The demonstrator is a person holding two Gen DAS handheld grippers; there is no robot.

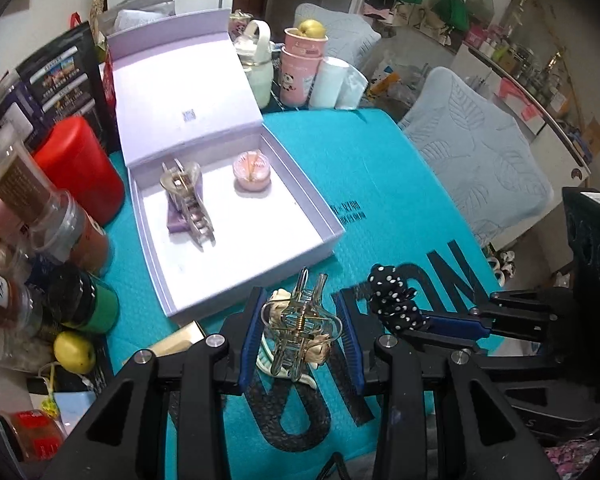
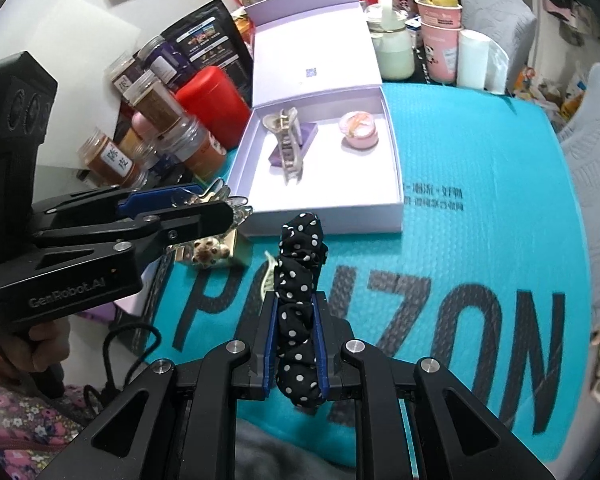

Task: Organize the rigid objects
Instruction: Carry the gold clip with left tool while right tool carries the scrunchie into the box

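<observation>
Left claw (image 1: pixel 300 344) pinches a clear hair clip (image 1: pixel 296 332); right claw (image 2: pixel 296 344) pinches a polka-dot scrunchie (image 2: pixel 298 300). Both hover above the teal-covered worktop (image 2: pixel 480 184) near an open lilac box (image 1: pixel 260 248), amid cluttered jars and shelving.

Clear hair claw w/ gold spring (image 1: pixel 300 332), pinched upright off the teal mat. Black polka-dot scrunchie (image 2: pixel 298 312) at its 3 o'clock, squeezed lengthwise. Open lilac box (image 1: pixel 240 216) at 11 o'clock holds beige claw (image 1: pixel 188 200), pink jar (image 1: pixel 253 171).

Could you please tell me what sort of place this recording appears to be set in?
Probably a cluttered home table or small shop counter: spice jars, stacked pink panda cups, and shelves of bottles crowd around the teal mat.
</observation>
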